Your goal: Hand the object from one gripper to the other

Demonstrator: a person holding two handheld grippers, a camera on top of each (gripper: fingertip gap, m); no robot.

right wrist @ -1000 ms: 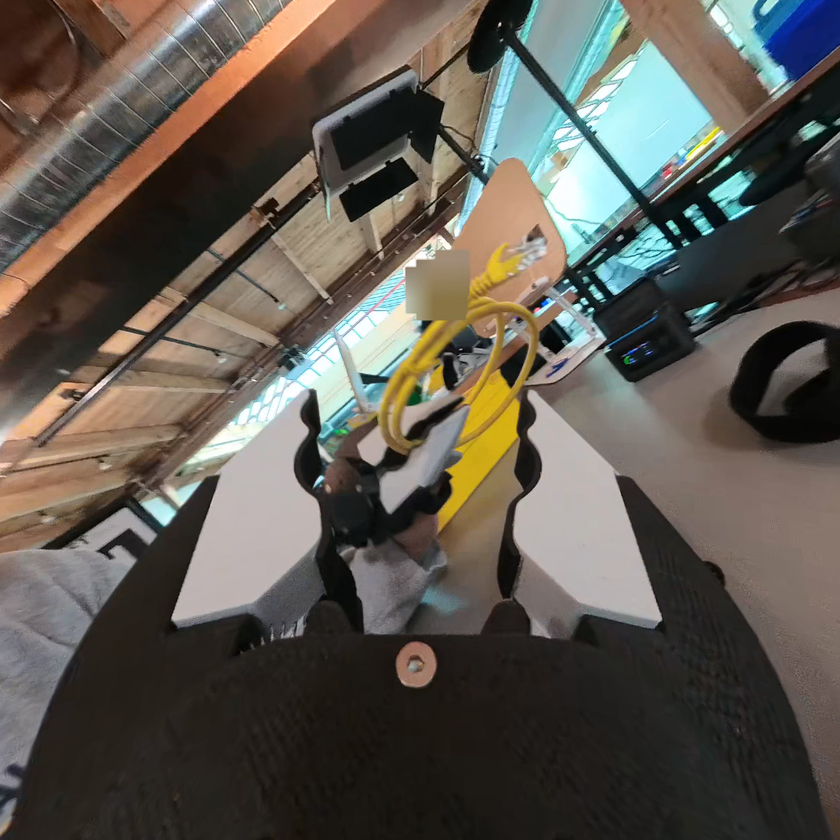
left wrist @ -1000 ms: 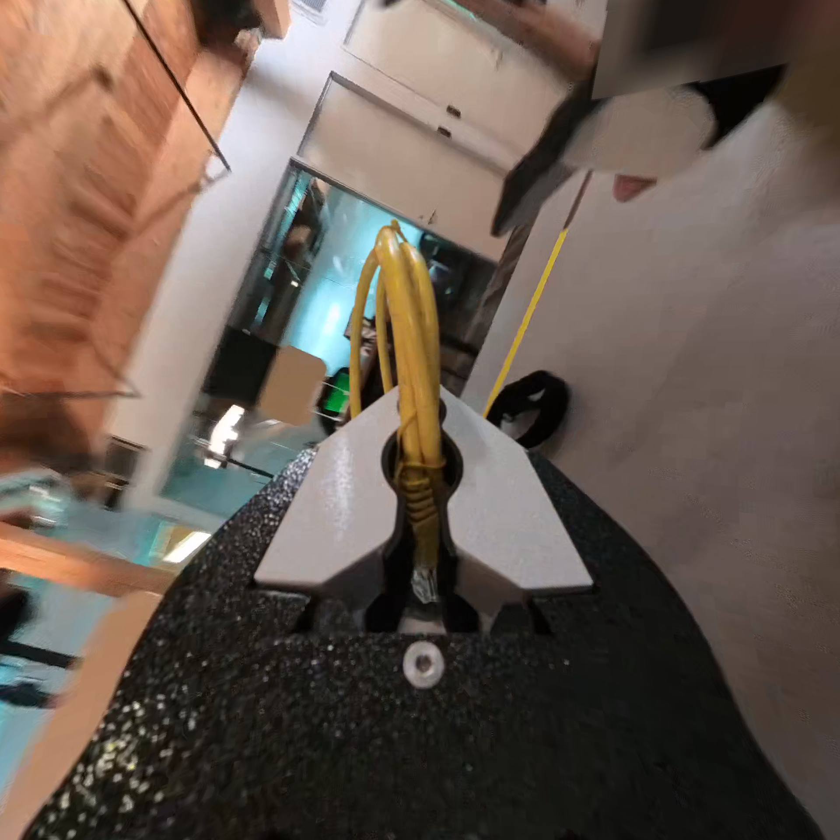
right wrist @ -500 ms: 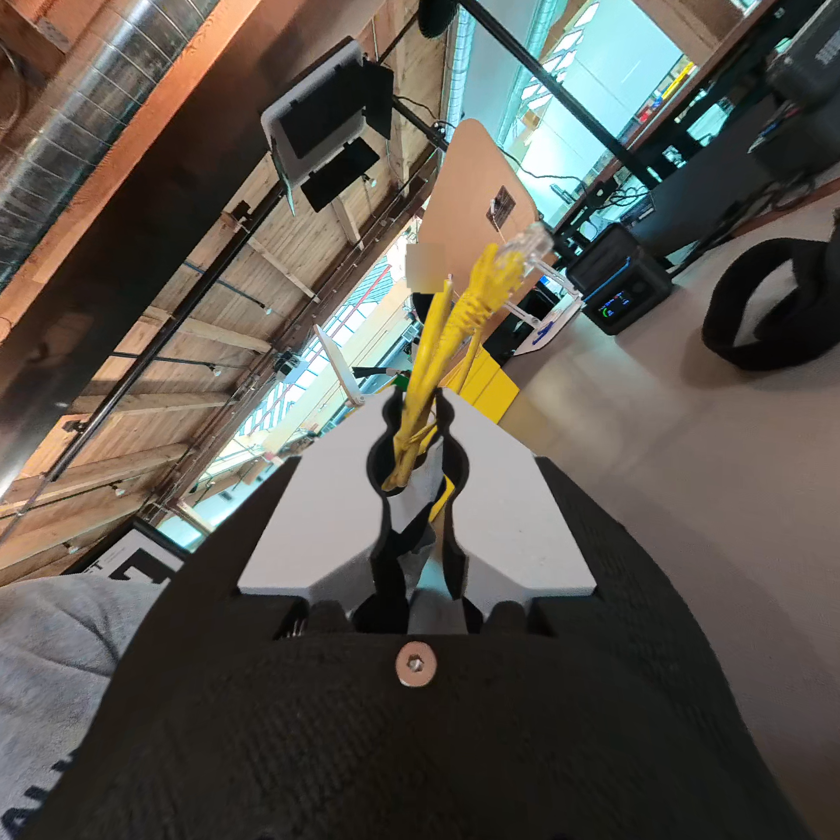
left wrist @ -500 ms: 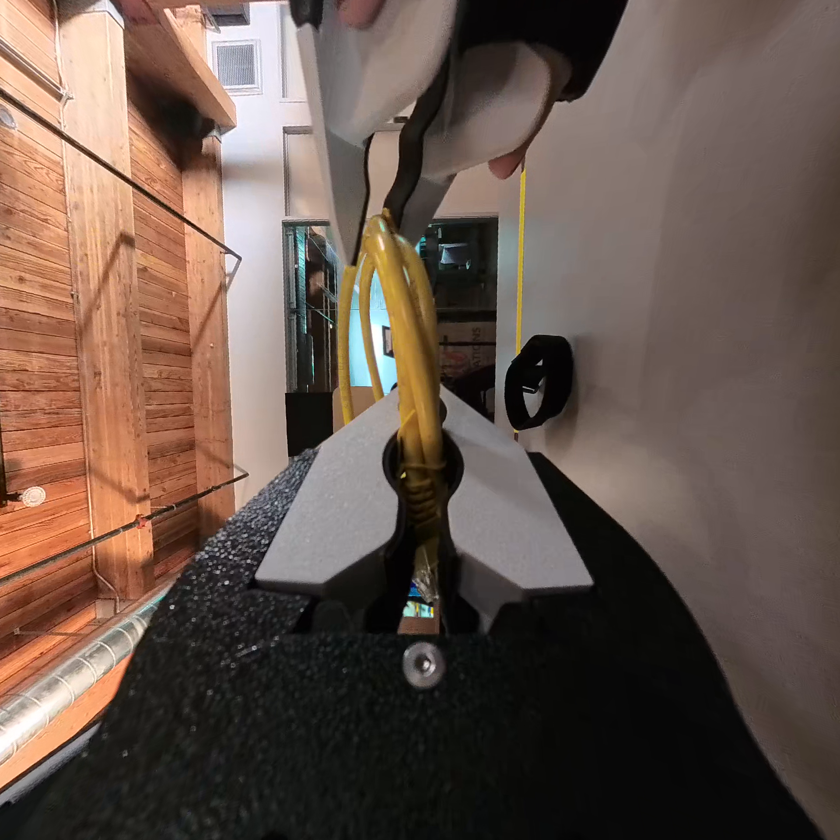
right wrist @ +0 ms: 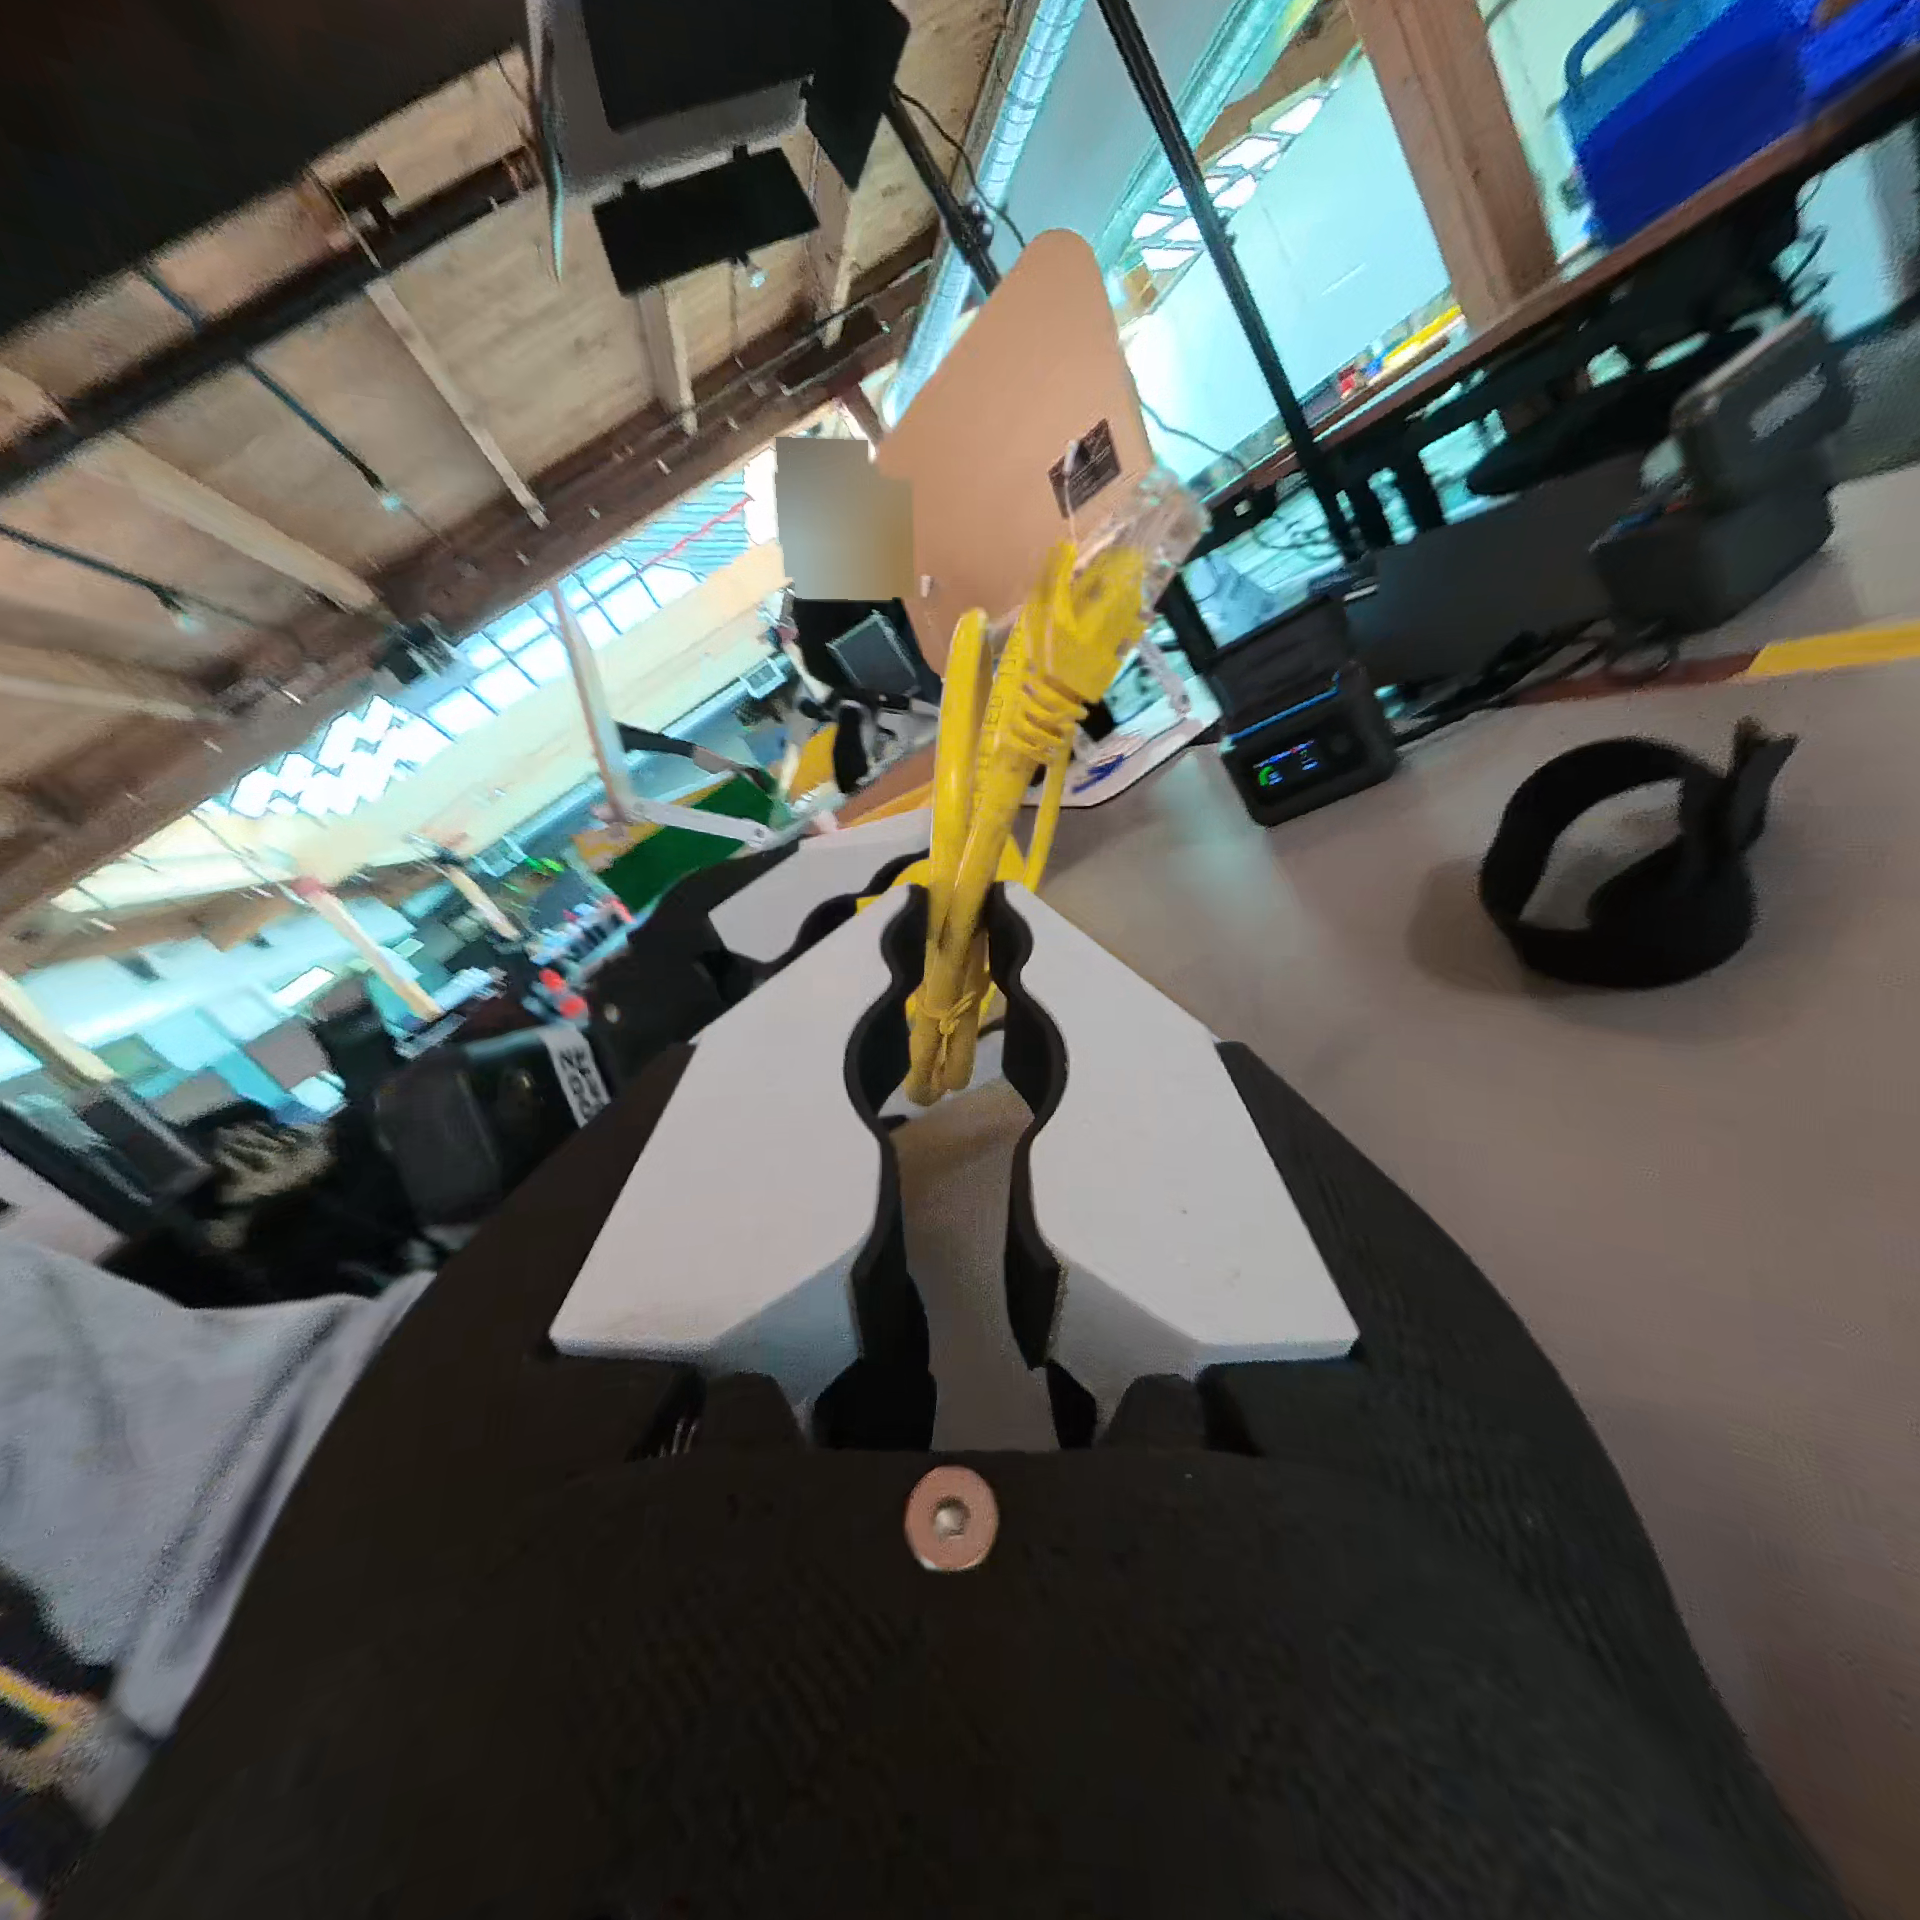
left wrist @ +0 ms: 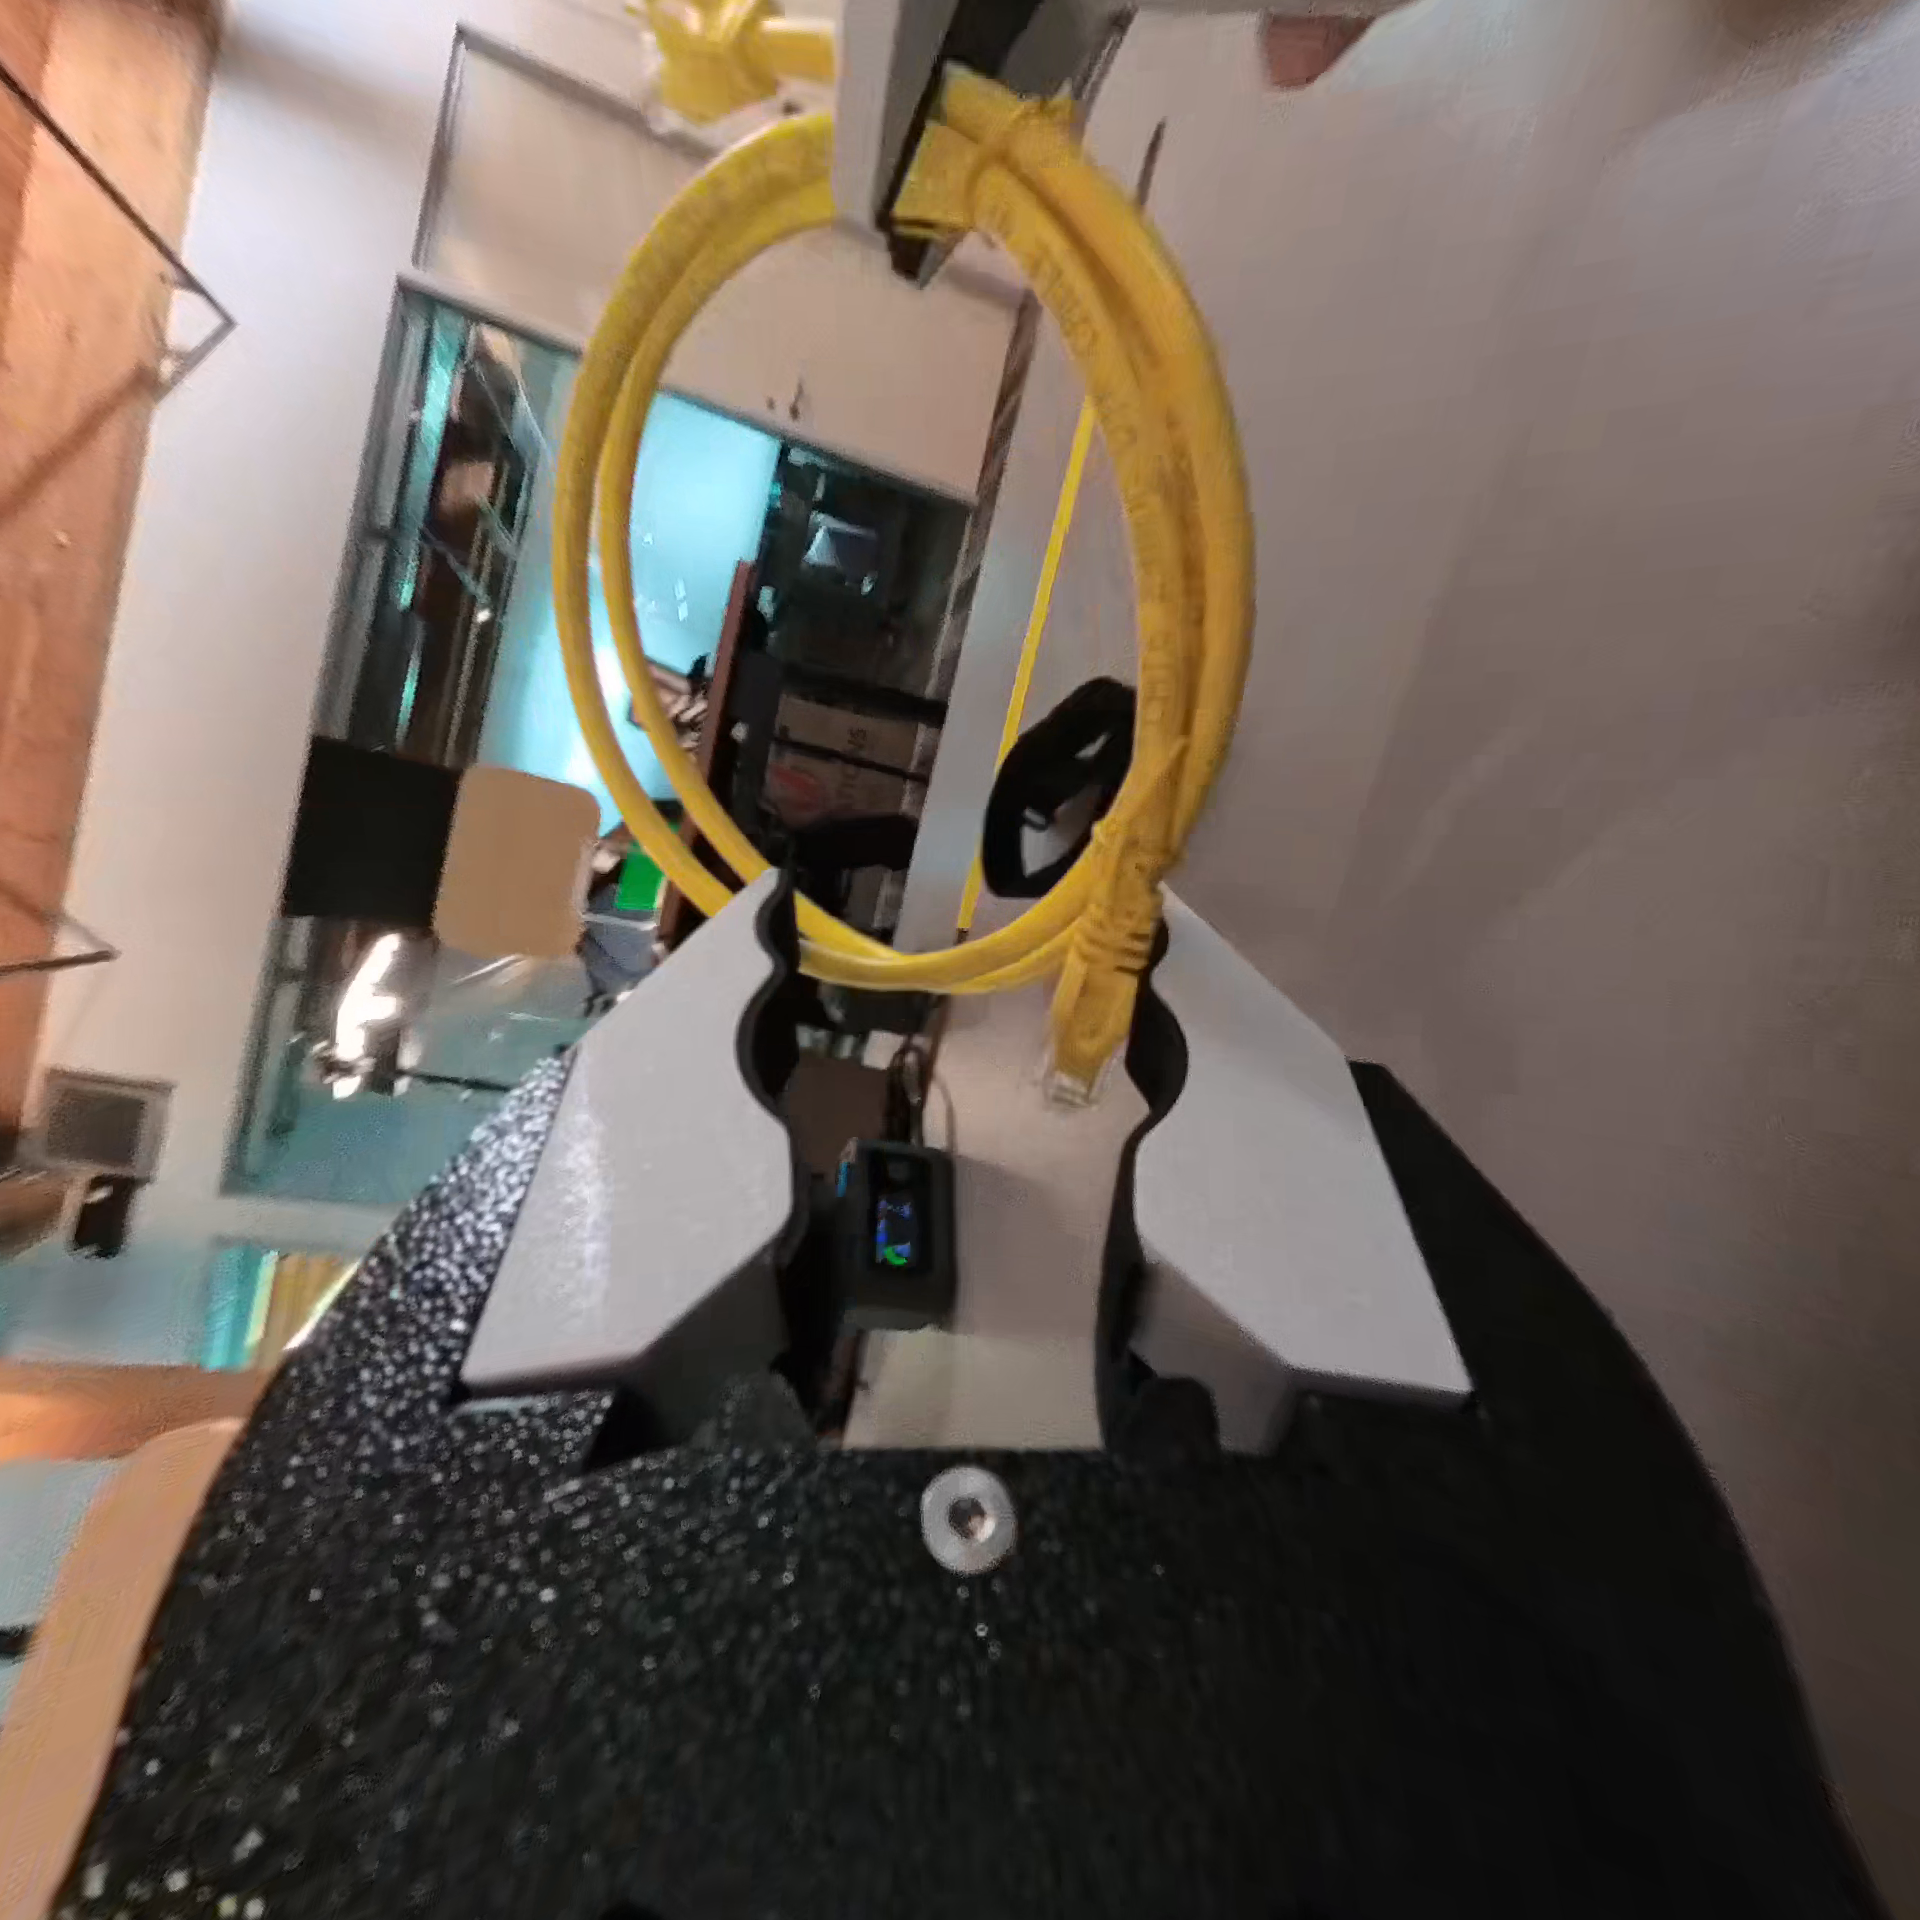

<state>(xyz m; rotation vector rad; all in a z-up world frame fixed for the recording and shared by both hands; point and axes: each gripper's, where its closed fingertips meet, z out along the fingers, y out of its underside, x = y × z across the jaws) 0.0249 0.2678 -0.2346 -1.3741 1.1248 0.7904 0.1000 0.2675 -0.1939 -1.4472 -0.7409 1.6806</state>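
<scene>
While clamped in the right gripper [right wrist: 954, 940], yellow cable [left wrist: 904, 582] hangs as a loop, lower bend and plug between the left gripper [left wrist: 961, 935] jaws, which stand apart. Right jaws together on the tied bundle. Handover judged essentially done; left to withdraw clear. Grey counter [right wrist: 1558, 1195] carries a black strap [right wrist: 1621, 873] and small black device [right wrist: 1304, 753]. Workshop beyond, timber ceiling, glazed partitions.
</scene>
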